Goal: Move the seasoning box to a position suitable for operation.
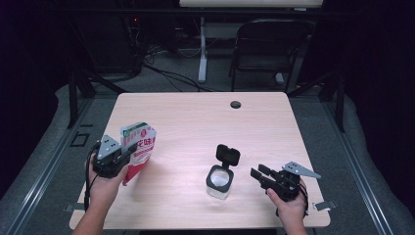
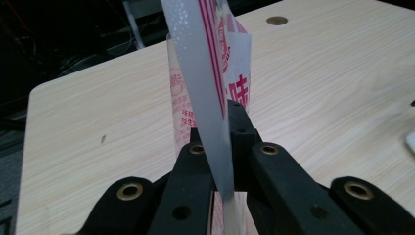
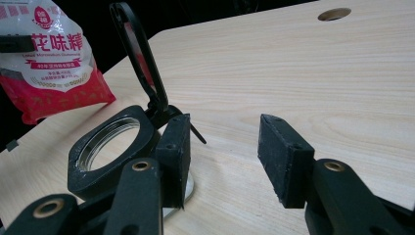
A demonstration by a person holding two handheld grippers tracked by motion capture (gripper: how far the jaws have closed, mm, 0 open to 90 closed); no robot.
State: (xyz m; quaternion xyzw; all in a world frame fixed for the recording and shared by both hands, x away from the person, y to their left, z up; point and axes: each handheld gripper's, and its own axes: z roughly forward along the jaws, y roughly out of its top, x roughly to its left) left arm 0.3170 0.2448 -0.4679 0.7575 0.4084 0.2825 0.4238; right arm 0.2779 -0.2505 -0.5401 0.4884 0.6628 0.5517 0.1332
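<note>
From up high, the left gripper [image 1: 126, 155] sits near the left edge of the wooden table [image 1: 195, 122] and pinches a red and white bag [image 1: 138, 147], which stands tall and leans a little over the wood. A small clear jar [image 1: 219, 181] with a black flip lid (the lid is swung up and open) stands near the front of the table, well apart from the bag. The right gripper [image 1: 259, 175] waits just beside the jar on its right, with its jaws apart and nothing between them. Along the left gripper view, the two black jaws are squeezed tight on the thin white edge of the bag [image 2: 210, 98], and the bag rises straight up from them with red writing on its side. Along the right gripper view, the right gripper [image 3: 222, 156] has a wide gap between its pads, and bare table shows through the gap. The jar [image 3: 105, 152] sits just to the left of the left jaw, very close to it, and the bag [image 3: 54, 63] is farther off behind the jar.
</note>
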